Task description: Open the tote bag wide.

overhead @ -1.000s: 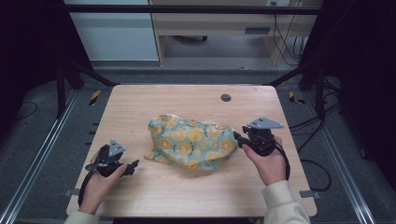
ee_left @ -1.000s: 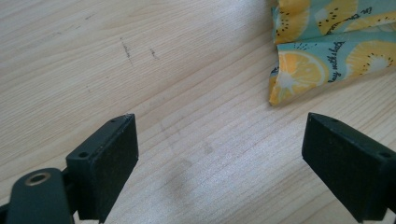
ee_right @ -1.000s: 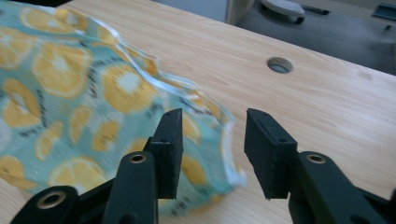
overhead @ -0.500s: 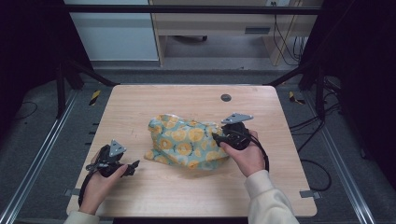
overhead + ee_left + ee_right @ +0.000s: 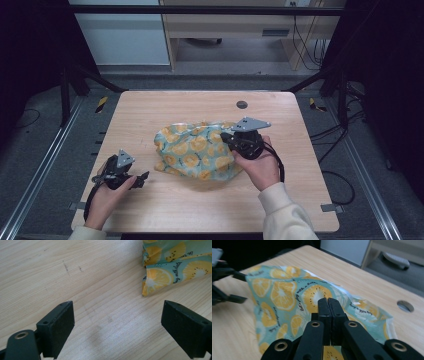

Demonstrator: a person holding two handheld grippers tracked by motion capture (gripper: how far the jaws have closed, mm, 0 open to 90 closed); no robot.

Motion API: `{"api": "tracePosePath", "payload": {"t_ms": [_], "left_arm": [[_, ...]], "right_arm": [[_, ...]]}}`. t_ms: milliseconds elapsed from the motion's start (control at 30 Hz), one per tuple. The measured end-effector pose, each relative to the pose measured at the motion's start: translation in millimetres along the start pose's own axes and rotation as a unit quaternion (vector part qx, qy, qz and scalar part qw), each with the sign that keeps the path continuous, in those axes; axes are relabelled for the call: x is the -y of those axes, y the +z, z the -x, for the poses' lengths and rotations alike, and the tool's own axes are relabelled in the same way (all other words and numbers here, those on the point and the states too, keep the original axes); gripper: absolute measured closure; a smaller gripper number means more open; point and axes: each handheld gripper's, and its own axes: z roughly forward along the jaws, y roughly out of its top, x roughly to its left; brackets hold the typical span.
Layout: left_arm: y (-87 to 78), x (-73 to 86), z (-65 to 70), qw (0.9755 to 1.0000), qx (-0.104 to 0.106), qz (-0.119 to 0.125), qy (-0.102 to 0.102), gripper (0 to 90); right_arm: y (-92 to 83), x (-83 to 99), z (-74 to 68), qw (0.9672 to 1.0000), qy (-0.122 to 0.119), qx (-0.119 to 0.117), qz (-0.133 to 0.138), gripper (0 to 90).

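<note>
Right claw [image 5: 329, 302], jaws just closed, pinching fruit-print cloth [image 5: 195, 150] mid-desk [image 5: 165, 107]; left claw [image 5: 117, 322] spread near front-left corner.

**Citrus print on pale wood**

The cloth [image 5: 197, 150] is teal-green, printed all over with orange and yellow citrus slices, some with dark-seeded centres, and lines of small black script; a white edge shows at its 12 o'clock side. The desk [image 5: 165, 110] is light wood with fine grain and a dark round hole [image 5: 242, 104]. Both grippers, left [image 5: 142, 178] and right [image 5: 226, 137], are black with grey top plates. The person's sleeve [image 5: 285, 215] is cream.
</note>
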Motion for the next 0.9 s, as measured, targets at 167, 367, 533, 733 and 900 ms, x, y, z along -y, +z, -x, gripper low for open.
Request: {"api": "tracePosePath", "payload": {"t_ms": [167,367,533,733,900], "left_arm": [[-0.4,0.0,0.0,1.0,-0.001,0.001,-0.001,11.1],[-0.9,0.1,-0.8,1.0,-0.003,0.003,-0.003,11.2],[-1.1,0.1,-0.3,1.0,-0.003,0.005,-0.004,11.2],[-4.9,-1.6,-0.7,0.9999,-0.002,0.011,-0.008,13.0],[-12.5,-8.5,-1.4,0.9996,0.003,0.027,-0.01,15.1]], "right_arm": [[-9.5,-4.2,-16.1,0.9996,-0.018,-0.014,0.014,89.5],[-23.7,-1.3,-37.6,0.9983,-0.035,-0.036,0.029,89.5],[-32.0,19.0,-52.6,0.9977,-0.038,-0.053,0.019,89.6],[-27.0,55.9,-60.6,0.9973,-0.029,-0.065,-0.014,89.7],[-20.7,76.8,-57.0,0.9973,-0.011,-0.066,-0.03,89.4]]}}
